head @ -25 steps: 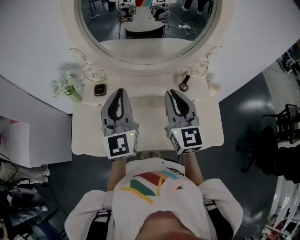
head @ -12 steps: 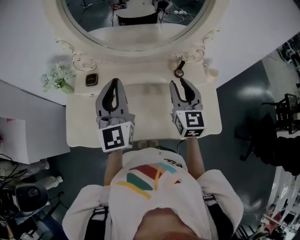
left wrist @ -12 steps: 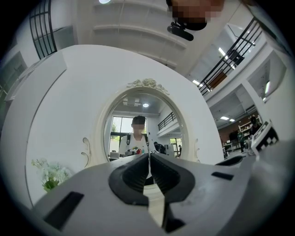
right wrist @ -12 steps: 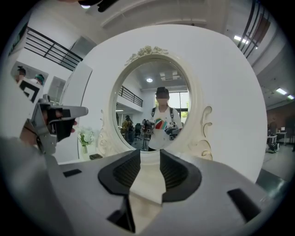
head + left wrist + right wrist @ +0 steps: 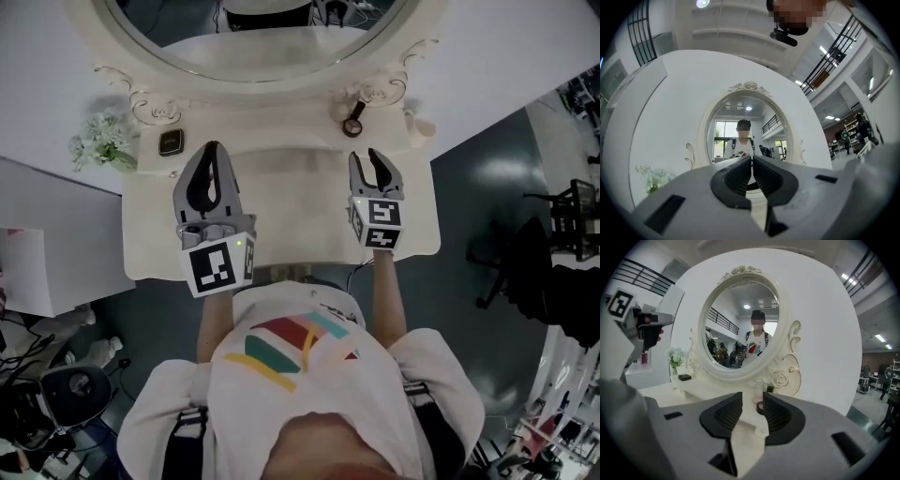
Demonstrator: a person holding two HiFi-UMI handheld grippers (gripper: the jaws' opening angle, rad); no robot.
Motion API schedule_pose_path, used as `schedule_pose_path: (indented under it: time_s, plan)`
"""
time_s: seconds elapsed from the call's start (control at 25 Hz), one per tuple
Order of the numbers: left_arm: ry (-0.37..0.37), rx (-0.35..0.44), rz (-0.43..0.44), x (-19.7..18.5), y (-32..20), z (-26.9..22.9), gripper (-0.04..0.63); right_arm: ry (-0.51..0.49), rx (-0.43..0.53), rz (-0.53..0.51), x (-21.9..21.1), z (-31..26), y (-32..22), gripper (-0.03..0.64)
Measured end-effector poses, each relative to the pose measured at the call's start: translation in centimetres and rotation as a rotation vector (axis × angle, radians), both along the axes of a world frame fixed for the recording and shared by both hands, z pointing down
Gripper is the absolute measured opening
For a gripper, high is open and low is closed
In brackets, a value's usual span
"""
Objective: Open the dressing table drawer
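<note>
Drawer: its edges were hard to make out, but a small round knob [image 5: 761, 432] showed on the front of the raised step at the back right of the dressing table.
Dressing table: cream, with a flat tabletop [image 5: 281, 220] and a big oval mirror [image 5: 253, 37] behind it, set against a white wall.
Right tool [image 5: 366, 157]: held over the right part of the tabletop, pointing at the back right step. Its jaws had just been opening and stood wide apart, with nothing held between them. In the right gripper view the knob showed low in the gap, well beyond the tips.
Left tool [image 5: 212, 148]: held over the left part of the tabletop, pointing at the mirror. Its jaws were closed tip to tip, with nothing in them.
Flowers [image 5: 98, 145]: white and green, at the back left corner.
Dark square thing [image 5: 170, 143]: on the left step, just beside the flowers.
Black ring [image 5: 352, 122]: on the right step, ahead of the right tool.
Person [image 5: 291, 356]: stood at the near edge in a white shirt with coloured stripes – one tool in each hand.
</note>
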State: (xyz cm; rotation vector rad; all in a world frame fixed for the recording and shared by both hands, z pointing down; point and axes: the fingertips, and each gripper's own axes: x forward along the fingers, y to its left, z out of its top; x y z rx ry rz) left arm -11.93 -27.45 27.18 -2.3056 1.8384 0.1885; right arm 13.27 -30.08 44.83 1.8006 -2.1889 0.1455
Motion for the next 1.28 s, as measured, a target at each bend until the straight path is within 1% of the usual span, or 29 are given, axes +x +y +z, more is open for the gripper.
schedule_pose_path:
  time_s: [0.2, 0.4, 0.64, 0.96, 1.12, 1.2, 1.28]
  plan:
    - [-0.02, 0.009, -0.014, -0.5, -0.1, -0.4, 0.011, 0.032, -0.026, 0.027, 1.6, 2.6, -0.6, 0.101]
    - [-0.029, -0.004, -0.027, -0.7, -0.3, 0.3, 0.011, 0.065, -0.074, 0.074, 3.5, 5.1, -1.0, 0.101]
    - [-0.05, -0.017, -0.031, -0.5, -0.4, 0.8, 0.011, 0.093, -0.155, 0.116, 5.6, 8.2, -1.0, 0.101]
    - [-0.086, -0.041, -0.061, -0.7, -0.6, 1.7, 0.011, 0.08, -0.237, 0.153, 7.8, 12.1, -1.9, 0.101]
    - [-0.104, -0.037, -0.052, 0.1, -0.6, 1.8, 0.011, 0.063, -0.272, 0.178, 9.0, 13.7, -2.5, 0.101]
    - [-0.123, -0.034, -0.05, 0.4, -0.5, 1.9, 0.011, 0.05, -0.291, 0.186, 9.3, 14.4, -2.8, 0.101]
    - [-0.158, -0.047, -0.048, 0.5, -0.4, 2.4, 0.011, 0.038, -0.313, 0.189, 9.5, 15.1, -3.1, 0.101]
